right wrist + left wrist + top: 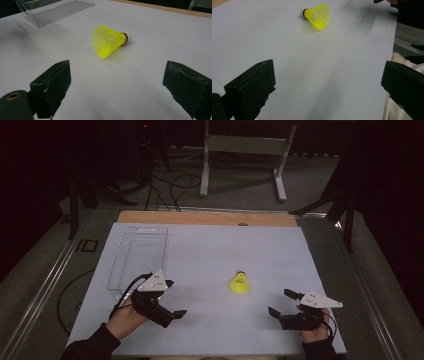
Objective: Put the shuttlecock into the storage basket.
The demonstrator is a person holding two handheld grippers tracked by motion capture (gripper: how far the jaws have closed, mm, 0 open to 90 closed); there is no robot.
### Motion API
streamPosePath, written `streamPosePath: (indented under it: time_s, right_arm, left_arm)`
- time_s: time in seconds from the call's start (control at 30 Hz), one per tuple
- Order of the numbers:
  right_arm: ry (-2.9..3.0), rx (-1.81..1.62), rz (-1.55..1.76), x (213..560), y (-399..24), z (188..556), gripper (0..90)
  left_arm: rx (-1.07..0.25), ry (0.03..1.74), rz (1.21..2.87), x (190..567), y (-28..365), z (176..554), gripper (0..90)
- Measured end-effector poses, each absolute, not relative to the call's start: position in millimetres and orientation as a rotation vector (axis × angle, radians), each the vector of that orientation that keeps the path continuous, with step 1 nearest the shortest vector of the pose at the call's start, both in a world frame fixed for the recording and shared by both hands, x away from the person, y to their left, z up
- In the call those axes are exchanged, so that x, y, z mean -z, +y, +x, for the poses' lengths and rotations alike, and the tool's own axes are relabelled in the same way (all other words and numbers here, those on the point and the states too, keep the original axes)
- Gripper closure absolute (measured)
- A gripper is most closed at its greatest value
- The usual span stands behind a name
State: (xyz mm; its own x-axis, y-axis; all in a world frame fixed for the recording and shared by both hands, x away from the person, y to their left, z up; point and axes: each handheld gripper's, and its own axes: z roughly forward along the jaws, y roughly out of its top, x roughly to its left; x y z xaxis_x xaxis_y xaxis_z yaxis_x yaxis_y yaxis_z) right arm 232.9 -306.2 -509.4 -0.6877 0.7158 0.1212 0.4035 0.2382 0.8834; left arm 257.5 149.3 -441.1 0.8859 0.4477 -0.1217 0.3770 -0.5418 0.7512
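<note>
A yellow shuttlecock (pixel 240 283) lies on its side on the white mat (pixel 215 250), its cork end pointing away from me. My left gripper (pixel 175 298) rests at the near left, open, with nothing between its jaws. At the near right my right gripper (pixel 279 302) is also open and empty. In the left gripper view the shuttlecock (pixel 317 15) lies far ahead of the wide-spread left gripper (pixel 329 72). The right gripper view has the shuttlecock (pixel 108 41) a short way in front of the right gripper (pixel 117 72), roughly centred between the jaws.
A clear plastic tray (pixel 137 256) lies empty at the mat's left side, just beyond my left gripper, and appears as the tray (pixel 52 10) in the right gripper view. A wooden table edge (pixel 210 217) runs along the back. Cables and a metal stand (pixel 242 145) are on the floor behind.
</note>
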Motion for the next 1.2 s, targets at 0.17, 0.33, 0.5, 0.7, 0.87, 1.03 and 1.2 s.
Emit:
streamPosePath:
  time_s: [0.17,0.33,0.5,0.7,0.87,1.03,1.2]
  right_arm:
    - [2.208,-1.422,1.033,508.9,-306.0,233.0,8.4]
    - [2.212,-1.422,1.038,509.5,-305.7,233.2,8.3]
    - [2.215,-1.42,1.037,509.5,-305.7,233.1,8.4]
    - [2.211,-1.424,1.037,509.7,-305.9,233.3,8.4]
    - [2.216,-1.421,1.035,509.7,-305.4,233.2,8.4]
    - [2.217,-1.42,1.033,510.1,-305.6,233.4,8.3]
    - [2.218,-1.417,1.036,510.3,-305.5,233.5,8.4]
  left_arm:
    - [-0.104,0.593,2.24,440.3,142.0,262.8,0.1]
    - [-0.076,0.594,2.29,438.2,130.0,268.7,0.2]
    - [-0.052,0.581,2.329,438.5,120.6,271.8,0.1]
    - [-0.01,0.577,2.376,438.5,107.1,276.8,0.1]
    - [0.023,0.589,2.456,439.4,92.6,284.0,0.2]
    - [0.023,0.62,2.477,442.3,83.4,287.6,0.2]
    - [0.015,0.61,2.512,443.9,70.8,290.8,0.2]
